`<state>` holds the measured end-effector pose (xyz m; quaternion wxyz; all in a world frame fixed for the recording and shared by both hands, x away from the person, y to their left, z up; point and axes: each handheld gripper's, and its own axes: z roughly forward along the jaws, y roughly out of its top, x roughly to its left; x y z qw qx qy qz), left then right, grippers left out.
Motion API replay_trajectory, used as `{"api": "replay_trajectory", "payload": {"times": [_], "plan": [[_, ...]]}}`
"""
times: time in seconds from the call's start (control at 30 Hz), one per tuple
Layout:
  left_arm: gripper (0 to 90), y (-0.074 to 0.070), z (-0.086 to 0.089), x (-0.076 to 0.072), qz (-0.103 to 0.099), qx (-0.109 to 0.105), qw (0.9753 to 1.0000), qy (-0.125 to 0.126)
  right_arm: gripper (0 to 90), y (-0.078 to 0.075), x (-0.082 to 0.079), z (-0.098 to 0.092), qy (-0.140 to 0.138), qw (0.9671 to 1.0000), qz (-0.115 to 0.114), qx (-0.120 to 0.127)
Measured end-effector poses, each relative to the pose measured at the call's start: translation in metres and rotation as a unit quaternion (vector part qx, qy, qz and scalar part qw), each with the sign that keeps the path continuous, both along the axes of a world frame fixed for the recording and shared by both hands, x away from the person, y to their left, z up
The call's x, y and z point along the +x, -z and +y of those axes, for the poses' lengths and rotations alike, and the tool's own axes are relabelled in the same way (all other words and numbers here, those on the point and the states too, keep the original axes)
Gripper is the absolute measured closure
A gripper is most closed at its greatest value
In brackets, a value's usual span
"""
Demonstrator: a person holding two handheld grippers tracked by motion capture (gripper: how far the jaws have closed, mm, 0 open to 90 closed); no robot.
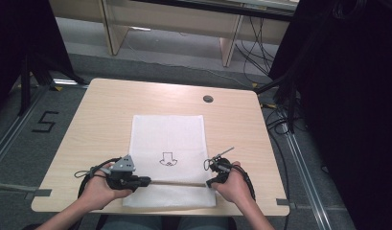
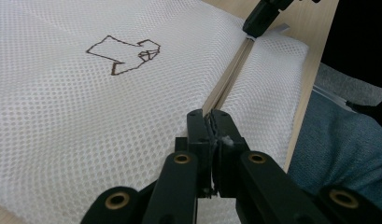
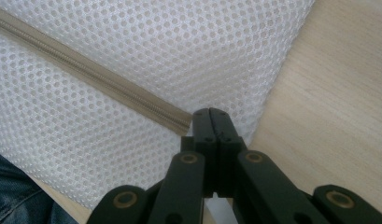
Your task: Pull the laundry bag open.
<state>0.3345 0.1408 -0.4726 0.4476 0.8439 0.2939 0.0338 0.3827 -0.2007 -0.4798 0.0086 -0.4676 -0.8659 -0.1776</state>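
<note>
Tongs point(image 2: 211, 122) point(image 3: 212, 116) are pinching opposite ends of the zipper point(image 1: 177, 182) on the mesh bag point(image 1: 167, 139), likely awaiting a steady sideways pull.

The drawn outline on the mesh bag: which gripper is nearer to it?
Left, narrowly. The left gripper sits below-left of the drawn outline on the zipper; the right gripper is farther, at the bag's right edge.

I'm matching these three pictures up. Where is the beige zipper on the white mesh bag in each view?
High view: zipper runs across the bag's near end, between both tools.
Left gripper view: zipper runs from centre up to the right.
Right gripper view: zipper slants from upper left to centre.
Shared landmark: white mesh bag.
</note>
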Motion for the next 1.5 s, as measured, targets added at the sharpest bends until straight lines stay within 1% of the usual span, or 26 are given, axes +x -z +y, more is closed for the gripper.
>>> {"api": "replay_trajectory", "payload": {"times": [0.03,0.13,0.17,0.23,0.27,0.3,0.33,0.53,0.57,0.6,0.63,0.7,0.73,0.77,0.93,1.0,1.03,1.07,1.13,1.17,1.2,1.23,1.3,1.33,1.37,1.5], "plan": [[87.3,0.001,0.003,0.000,0.003,-0.005,1.0000,-0.003,90.0,0.000,0.000,0.000,0.000,1.0000,0.000,0.000],[87.3,0.002,0.012,-0.001,0.006,-0.006,0.9999,-0.013,90.0,0.000,0.001,0.000,-0.003,1.0000,0.000,0.001],[87.3,0.002,0.013,-0.001,0.001,-0.007,0.9999,-0.010,90.0,0.000,0.000,0.000,-0.002,1.0000,0.002,0.002],[87.3,0.001,0.013,-0.002,0.003,-0.011,0.9998,-0.014,90.0,0.000,0.001,0.001,0.002,1.0000,-0.001,0.003],[87.3,0.001,0.014,-0.001,-0.005,-0.003,1.0000,-0.007,90.0,0.001,0.001,0.000,-0.002,1.0000,-0.004,0.004],[87.3,0.001,0.014,-0.001,-0.006,0.001,1.0000,-0.004,90.0,0.001,0.001,0.000,-0.002,1.0000,-0.004,0.004],[87.3,0.001,0.014,-0.001,-0.003,-0.006,1.0000,-0.006,90.0,0.000,0.001,0.000,-0.003,1.0000,-0.001,0.001],[87.3,0.001,0.014,-0.002,0.000,-0.006,1.0000,-0.006,90.0,-0.001,0.000,0.000,0.001,1.0000,0.002,0.001],[87.3,0.002,0.014,-0.002,0.006,-0.005,0.9999,-0.014,90.0,0.000,0.000,0.000,-0.003,1.0000,-0.001,0.002],[87.3,0.002,0.015,-0.002,0.006,-0.007,0.9999,-0.014,90.0,0.000,0.001,0.000,-0.005,1.0000,-0.002,0.002],[87.3,0.002,0.018,-0.002,0.002,-0.003,0.9999,-0.011,90.0,0.000,0.001,0.000,-0.003,1.0000,0.000,0.000],[87.3,0.003,0.022,-0.004,0.009,-0.007,0.9997,-0.021,90.0,0.000,0.001,0.000,-0.003,1.0000,0.000,0.001],[87.3,0.002,0.023,-0.004,0.009,-0.006,0.9996,-0.026,90.0,-0.001,0.000,0.000,0.001,1.0000,0.003,0.001],[87.3,0.002,0.025,-0.003,0.003,-0.008,0.9998,-0.019,90.0,0.000,0.000,0.000,0.000,1.0000,0.004,0.002],[87.3,0.002,0.025,-0.003,0.002,-0.006,0.9998,-0.017,90.0,0.001,0.001,0.000,-0.002,1.0000,-0.004,0.004],[87.3,0.002,0.025,-0.003,0.003,-0.006,0.9998,-0.017,90.0,0.000,0.001,0.000,-0.003,1.0000,-0.001,0.002],[87.3,0.002,0.025,-0.003,0.003,-0.005,0.9998,-0.017,90.0,-0.001,0.000,0.001,0.003,1.0000,0.006,0.002],[87.3,0.002,0.025,-0.003,0.003,-0.006,0.9998,-0.018,90.0,0.000,0.000,0.000,0.001,1.0000,0.004,0.002],[87.3,0.002,0.026,-0.003,0.003,-0.002,0.9998,-0.018,90.0,0.000,0.001,-0.001,-0.007,1.0000,-0.002,0.002],[87.3,0.002,0.026,-0.003,0.001,0.003,0.9999,-0.016,90.0,0.000,0.001,-0.001,-0.004,1.0000,0.000,0.003],[87.2,0.003,0.026,-0.003,0.003,-0.004,0.9998,-0.017,90.0,0.000,0.001,-0.001,-0.004,1.0000,0.000,0.002],[87.3,0.003,0.026,-0.004,0.012,-0.009,0.9996,-0.025,90.0,0.000,0.001,-0.001,-0.004,1.0000,-0.001,0.003],[87.3,0.003,0.026,-0.004,0.010,-0.009,0.9996,-0.023,90.0,0.000,0.000,0.000,0.000,1.0000,0.002,0.002],[87.3,0.002,0.026,-0.003,0.003,-0.007,0.9998,-0.017,90.0,-0.001,0.000,0.001,0.004,1.0000,0.007,0.002],[87.3,0.002,0.026,-0.005,0.012,-0.009,0.9995,-0.027,90.0,0.000,0.000,0.000,-0.002,1.0000,0.003,0.002],[87.3,0.002,0.028,-0.004,0.006,-0.010,0.9996,-0.025,90.0,0.000,0.001,0.000,-0.005,1.0000,-0.002,0.001]]}}
